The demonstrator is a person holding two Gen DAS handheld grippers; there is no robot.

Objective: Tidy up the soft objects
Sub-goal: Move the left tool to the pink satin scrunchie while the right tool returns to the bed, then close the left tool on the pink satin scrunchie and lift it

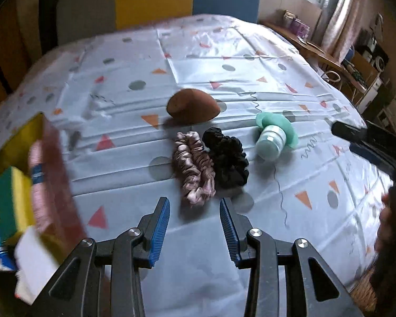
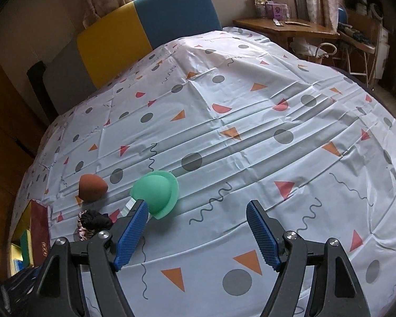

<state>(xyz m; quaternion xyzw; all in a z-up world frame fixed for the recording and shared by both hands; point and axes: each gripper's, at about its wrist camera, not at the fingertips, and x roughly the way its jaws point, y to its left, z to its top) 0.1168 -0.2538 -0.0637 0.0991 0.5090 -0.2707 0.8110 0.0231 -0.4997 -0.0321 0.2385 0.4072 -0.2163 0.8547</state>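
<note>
- The left gripper is held with its jaws part-spread and empty, just near of the pink scrunchie; the black scrunchie lies touching it on the right. Both could be caught together if the jaws are closed carelessly, since the two are pressed side by side.
- The tablecloth is creased under the scrunchies; a fold could be pinched and dragged if the tips are lowered too far.
- The brown sponge lies farther off, and could be nudged away by an overshoot.
- The right gripper is spread wide and empty, with the green cup beside its left finger; the cup could be knocked and rolled.
- The box at the left edge is blurred; a drop could be misjudged.
</note>
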